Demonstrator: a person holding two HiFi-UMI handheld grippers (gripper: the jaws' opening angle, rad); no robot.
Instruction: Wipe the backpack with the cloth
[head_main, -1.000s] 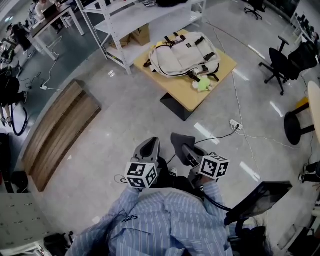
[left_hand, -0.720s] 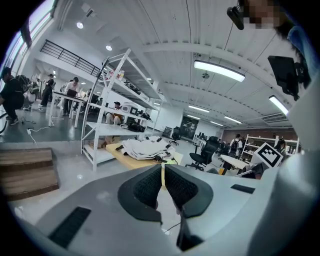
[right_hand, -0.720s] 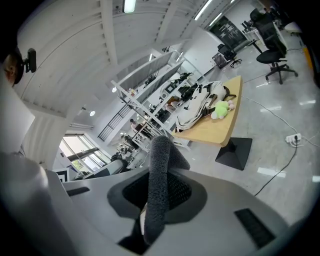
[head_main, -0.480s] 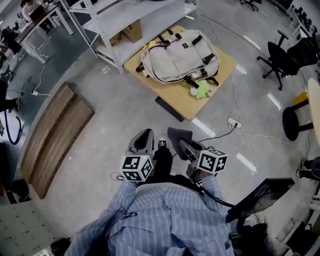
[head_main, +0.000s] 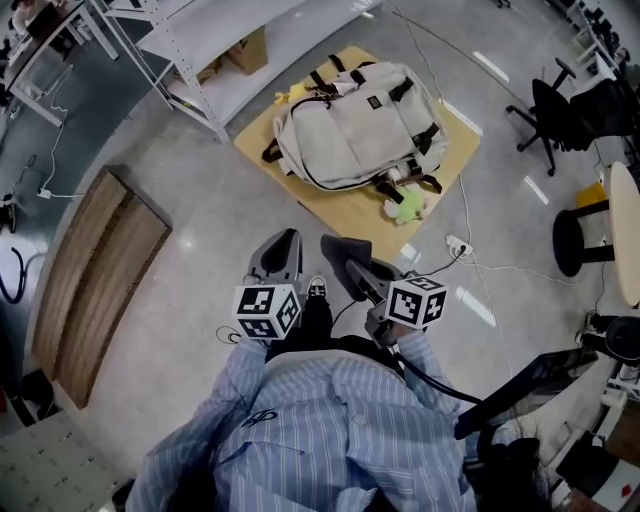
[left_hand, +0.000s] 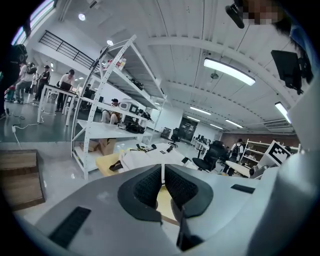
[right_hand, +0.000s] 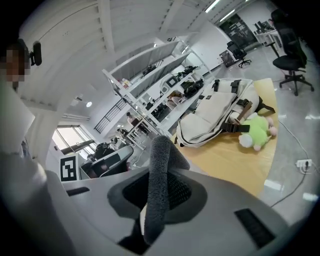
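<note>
A cream backpack (head_main: 355, 125) with black straps lies flat on a low wooden table (head_main: 330, 205); it also shows in the right gripper view as the backpack (right_hand: 215, 112). My right gripper (head_main: 348, 262) is shut on a dark grey cloth (head_main: 343, 252), which stands folded between its jaws as the cloth (right_hand: 159, 185). My left gripper (head_main: 280, 250) is shut with nothing in it; its pads (left_hand: 150, 186) almost meet. Both grippers hang over the floor, short of the table's near edge.
A green plush toy (head_main: 405, 207) lies at the table's near right, beside the backpack's straps. A white metal shelf rack (head_main: 215, 60) stands behind the table. A wooden bench (head_main: 90, 270) is at left. Black office chairs (head_main: 560, 110) and a floor cable with power strip (head_main: 455, 245) are at right.
The table and backpack have come closer and lower in the head view as the person walks toward them. Both grippers keep their pose, cloth still held.
</note>
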